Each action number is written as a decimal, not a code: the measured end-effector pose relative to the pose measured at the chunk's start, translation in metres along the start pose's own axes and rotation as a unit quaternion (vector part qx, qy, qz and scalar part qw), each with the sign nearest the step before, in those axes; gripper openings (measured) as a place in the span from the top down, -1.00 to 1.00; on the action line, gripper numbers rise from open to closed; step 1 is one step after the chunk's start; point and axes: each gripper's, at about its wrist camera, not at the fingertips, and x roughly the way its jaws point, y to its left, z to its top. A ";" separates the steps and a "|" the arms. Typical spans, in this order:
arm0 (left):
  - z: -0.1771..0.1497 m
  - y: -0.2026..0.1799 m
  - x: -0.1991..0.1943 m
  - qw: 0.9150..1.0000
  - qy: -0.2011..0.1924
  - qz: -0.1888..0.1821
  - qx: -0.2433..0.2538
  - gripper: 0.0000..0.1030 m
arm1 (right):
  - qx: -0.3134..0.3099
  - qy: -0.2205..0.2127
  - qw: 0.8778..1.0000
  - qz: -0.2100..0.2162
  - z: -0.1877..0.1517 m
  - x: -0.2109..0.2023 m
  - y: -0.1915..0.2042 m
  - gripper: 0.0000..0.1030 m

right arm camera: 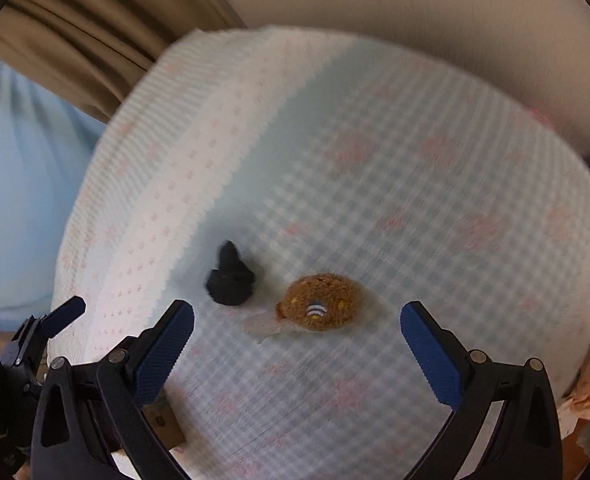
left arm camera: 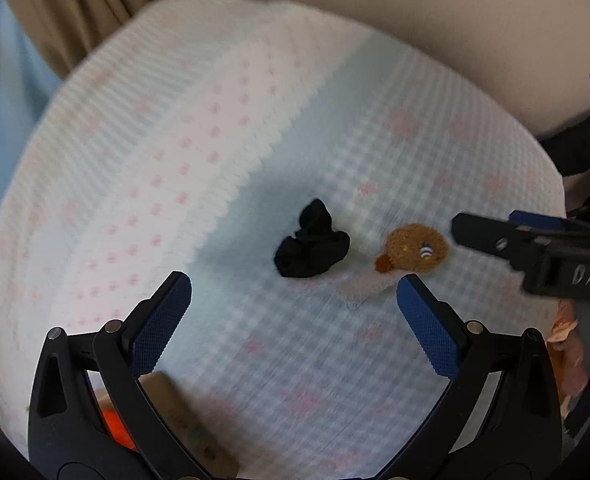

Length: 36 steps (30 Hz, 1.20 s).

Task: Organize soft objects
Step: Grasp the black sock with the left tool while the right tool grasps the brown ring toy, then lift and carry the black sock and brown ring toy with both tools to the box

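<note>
A crumpled black sock (left arm camera: pixel 312 245) lies on a bed covered by a blue-and-white checked blanket (left arm camera: pixel 375 360). Just right of it lies a round brown plush toy (left arm camera: pixel 415 253) with an orange tip, on a small pale cloth (left arm camera: pixel 365 286). My left gripper (left arm camera: pixel 294 294) is open and empty, hovering above and short of both. My right gripper (right arm camera: pixel 297 321) is open and empty, with the plush toy (right arm camera: pixel 323 304) between its fingers' line and the black sock (right arm camera: pixel 231 280) to the left. The right gripper's fingers (left arm camera: pixel 491 236) also show at the right of the left wrist view.
A white band with pink dots (left arm camera: pixel 183 184) runs across the blanket on the left. A cardboard box (right arm camera: pixel 163 420) and something orange (left arm camera: pixel 119 428) sit below the bed's near edge. Crumpled peach cloth (right arm camera: pixel 587 396) lies at the right. Beige curtains (right arm camera: pixel 95 40) hang behind.
</note>
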 end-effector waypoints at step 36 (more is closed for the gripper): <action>0.015 -0.001 0.101 0.997 0.066 -0.009 0.031 0.58 | 0.065 0.035 0.997 0.003 -0.011 0.071 -0.021 0.03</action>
